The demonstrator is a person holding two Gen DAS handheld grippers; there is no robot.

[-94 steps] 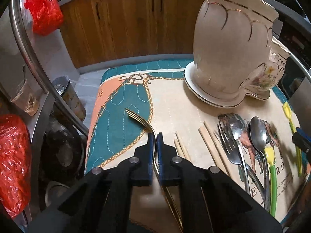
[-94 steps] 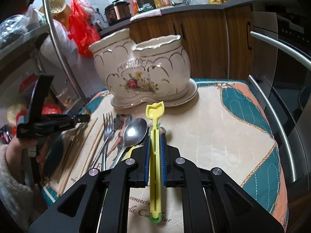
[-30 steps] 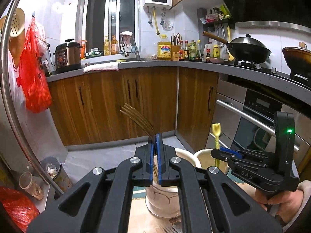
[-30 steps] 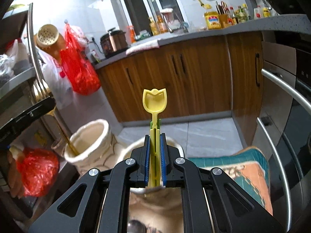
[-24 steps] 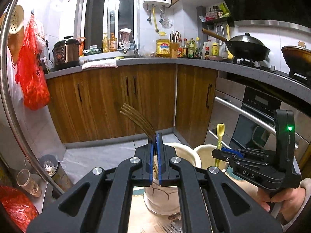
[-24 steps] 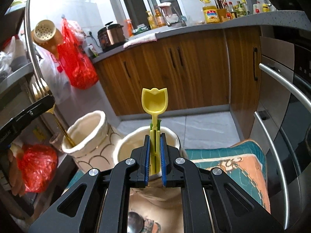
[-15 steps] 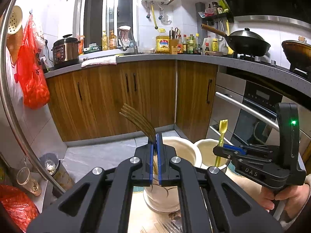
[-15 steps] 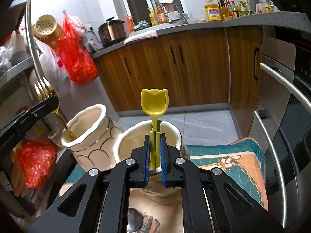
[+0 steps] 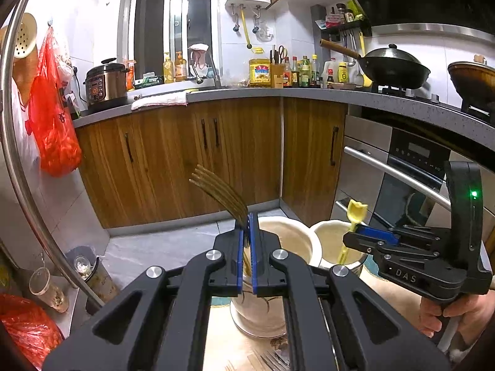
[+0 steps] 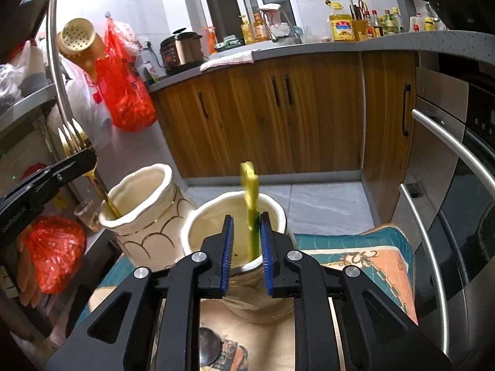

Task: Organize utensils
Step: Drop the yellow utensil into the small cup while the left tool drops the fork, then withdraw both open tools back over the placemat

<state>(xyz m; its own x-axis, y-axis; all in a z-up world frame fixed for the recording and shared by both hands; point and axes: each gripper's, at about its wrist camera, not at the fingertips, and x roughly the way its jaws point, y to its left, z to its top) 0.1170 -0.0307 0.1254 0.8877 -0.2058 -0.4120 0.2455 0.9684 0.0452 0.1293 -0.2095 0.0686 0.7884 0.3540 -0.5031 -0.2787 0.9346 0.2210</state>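
Observation:
My left gripper [image 9: 246, 225] is shut on a gold fork [image 9: 216, 188], tines up. In the right wrist view the gold fork [image 10: 72, 140] has its handle end dipping into the left cup of a cream, gold-trimmed ceramic holder [image 10: 145, 213]. My right gripper [image 10: 246, 225] is over the right cup [image 10: 198, 216], and its jaws are opening. A yellow-and-green utensil [image 10: 250, 185] stands blurred between the blue pads, with a gap on each side and its lower end inside that cup. In the left wrist view this yellow utensil [image 9: 357, 213] leans in the cup [image 9: 328, 235].
The holder stands on a quilted teal and peach mat [image 10: 371, 262]. A spoon [image 10: 210, 349] and forks [image 9: 269, 358] lie on the mat below the grippers. An oven with steel handles [image 10: 448, 142] is at the right, wooden cabinets [image 10: 278, 108] are behind, and a red bag [image 10: 123, 99] hangs at the left.
Both utensils rose from the mat to above the holder. In the last half second the right jaws parted and the yellow utensil tipped and blurred. The left gripper keeps its hold on the fork.

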